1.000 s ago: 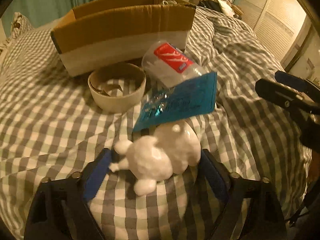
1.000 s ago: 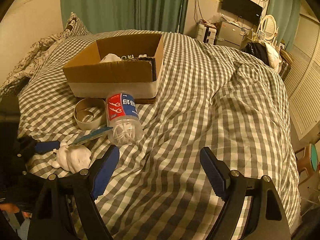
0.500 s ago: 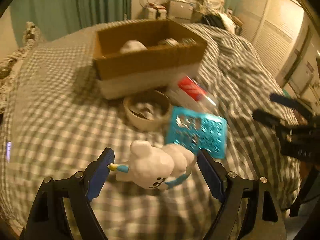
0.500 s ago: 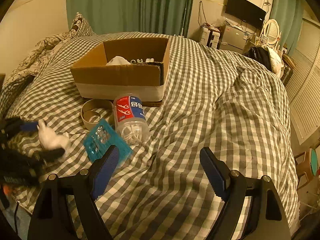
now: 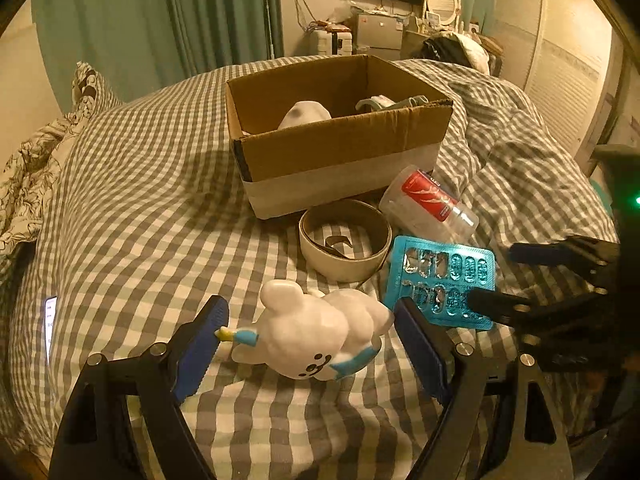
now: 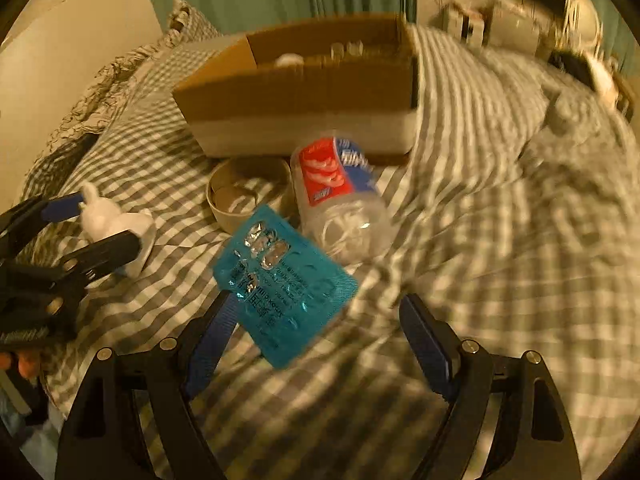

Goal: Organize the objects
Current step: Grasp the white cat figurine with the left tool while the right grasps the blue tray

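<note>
The left tool has its two blue-padded fingers spread apart, one on each side of a white bear figurine. The figurine lies on its side on the bed, with its face down toward the camera. If the pads touch it, I cannot tell; a gap shows on the left side, and the right pad is very close to its body.

The right tool is also released, its fingers wide. A teal blister pack lies flat on the checked cover between and just ahead of them, its near corner beside the left finger. The picture from this side is blurred.

Just behind the blister pack is a clear plastic jar with a red and blue label, lying on its side with white things inside. To the left of the jar and touching it sits a round cardboard ring, open at the top. Behind both stands an open cardboard box, which holds a white object and a grey-green one. A patterned pillow rests at the far left of the bed, and green curtains hang behind.
</note>
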`<act>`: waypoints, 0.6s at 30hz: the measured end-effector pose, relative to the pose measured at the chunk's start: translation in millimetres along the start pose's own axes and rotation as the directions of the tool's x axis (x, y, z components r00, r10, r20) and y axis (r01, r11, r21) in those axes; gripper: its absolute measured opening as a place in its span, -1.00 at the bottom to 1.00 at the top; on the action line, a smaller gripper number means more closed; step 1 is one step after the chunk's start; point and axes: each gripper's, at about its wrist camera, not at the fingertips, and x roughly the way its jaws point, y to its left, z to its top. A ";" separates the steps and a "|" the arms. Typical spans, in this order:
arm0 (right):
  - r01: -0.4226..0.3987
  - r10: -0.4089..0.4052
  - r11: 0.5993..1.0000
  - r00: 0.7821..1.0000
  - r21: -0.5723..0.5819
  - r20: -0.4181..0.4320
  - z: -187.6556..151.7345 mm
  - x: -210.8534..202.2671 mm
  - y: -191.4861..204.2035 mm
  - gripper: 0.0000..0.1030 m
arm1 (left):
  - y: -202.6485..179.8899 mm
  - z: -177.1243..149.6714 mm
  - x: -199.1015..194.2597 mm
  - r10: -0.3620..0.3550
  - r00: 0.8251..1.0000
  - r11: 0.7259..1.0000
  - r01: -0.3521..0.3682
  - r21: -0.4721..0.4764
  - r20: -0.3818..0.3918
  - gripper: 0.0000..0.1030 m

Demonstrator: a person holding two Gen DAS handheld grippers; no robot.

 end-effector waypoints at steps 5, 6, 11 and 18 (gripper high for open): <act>0.006 -0.005 1.000 0.999 0.007 -0.051 4.0 23.0 2.2 0.59 | 3.9 -1.6 2.2 0.007 1.000 1.000 -0.007 -0.004 -0.002 0.68; 0.005 -0.005 1.000 0.999 0.000 -0.048 3.8 23.2 4.2 0.51 | 5.7 -1.8 2.5 0.007 1.000 1.000 -0.007 -0.009 -0.003 0.68; -0.005 0.004 0.999 1.000 -0.034 -0.030 3.6 18.5 14.1 0.07 | 9.8 -1.4 -0.6 0.007 1.000 1.000 -0.007 -0.020 0.003 0.68; -0.031 0.032 0.999 0.999 -0.030 0.042 5.6 -6.5 16.9 -0.53 | 10.3 3.6 -15.5 0.009 0.999 1.000 -0.008 -0.023 0.039 0.68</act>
